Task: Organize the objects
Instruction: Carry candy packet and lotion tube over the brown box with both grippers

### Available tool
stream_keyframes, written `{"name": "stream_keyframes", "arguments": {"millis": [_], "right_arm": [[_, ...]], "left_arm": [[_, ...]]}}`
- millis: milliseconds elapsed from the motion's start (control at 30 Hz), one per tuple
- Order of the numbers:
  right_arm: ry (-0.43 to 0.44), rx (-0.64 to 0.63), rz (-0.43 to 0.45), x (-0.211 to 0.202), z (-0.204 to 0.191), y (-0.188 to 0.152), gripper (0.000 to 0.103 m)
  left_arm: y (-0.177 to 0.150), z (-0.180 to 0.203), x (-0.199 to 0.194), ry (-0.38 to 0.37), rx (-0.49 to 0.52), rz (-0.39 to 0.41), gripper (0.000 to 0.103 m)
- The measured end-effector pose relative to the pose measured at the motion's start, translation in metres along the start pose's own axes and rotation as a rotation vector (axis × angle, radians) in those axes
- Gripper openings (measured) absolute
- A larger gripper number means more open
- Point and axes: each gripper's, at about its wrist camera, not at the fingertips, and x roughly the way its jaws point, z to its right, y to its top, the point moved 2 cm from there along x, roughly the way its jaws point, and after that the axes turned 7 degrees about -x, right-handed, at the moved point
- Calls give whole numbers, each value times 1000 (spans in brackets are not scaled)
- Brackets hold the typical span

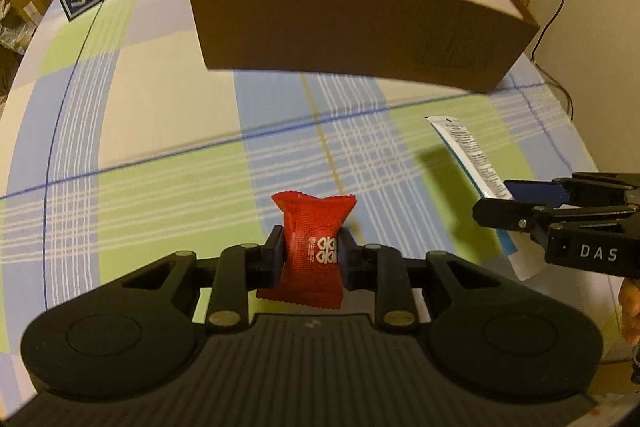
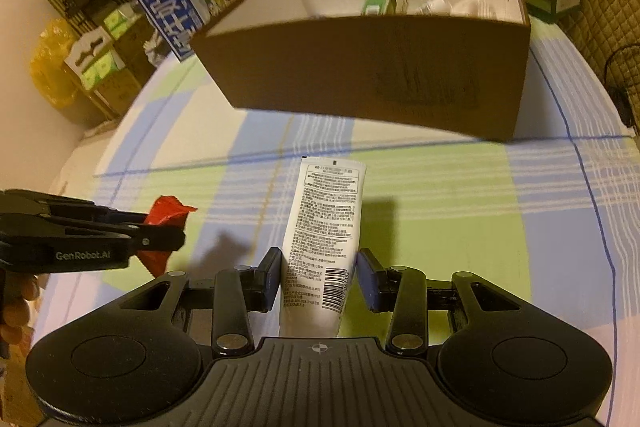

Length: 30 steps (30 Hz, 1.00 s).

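Red sachet [image 1: 310, 251] is sitting pinched between the left gripper [image 1: 310, 257] fingers, while the right gripper [image 2: 318, 277] fingers are clasping a white tube [image 2: 322, 239] above the tabletop [image 1: 160, 131].

Light: warm, yellowish, rather dim indoor glow in both views.
Shadows: soft dark patches on the table [image 2: 440, 195], just right of the tube [image 2: 324, 227] ahead of the right tool [image 2: 318, 277].
Blur: cardboard box [image 1: 352, 23] edges ahead smeared.
Distortion: strong fisheye bending, black corners.
Sharpness: tube print near the tool readable.
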Motion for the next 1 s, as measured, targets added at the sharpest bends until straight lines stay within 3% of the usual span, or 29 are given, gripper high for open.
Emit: {"name": "stream_keyframes", "arguments": {"millis": [433,1000], "right_arm": [[23,36,80,-16,8,35,38],[-33,23,239,-37,43,119,38]], "left_arm": [[36,5,-15,-8,20,67,22],[139,25,-21,-30,77,222,22]]}}
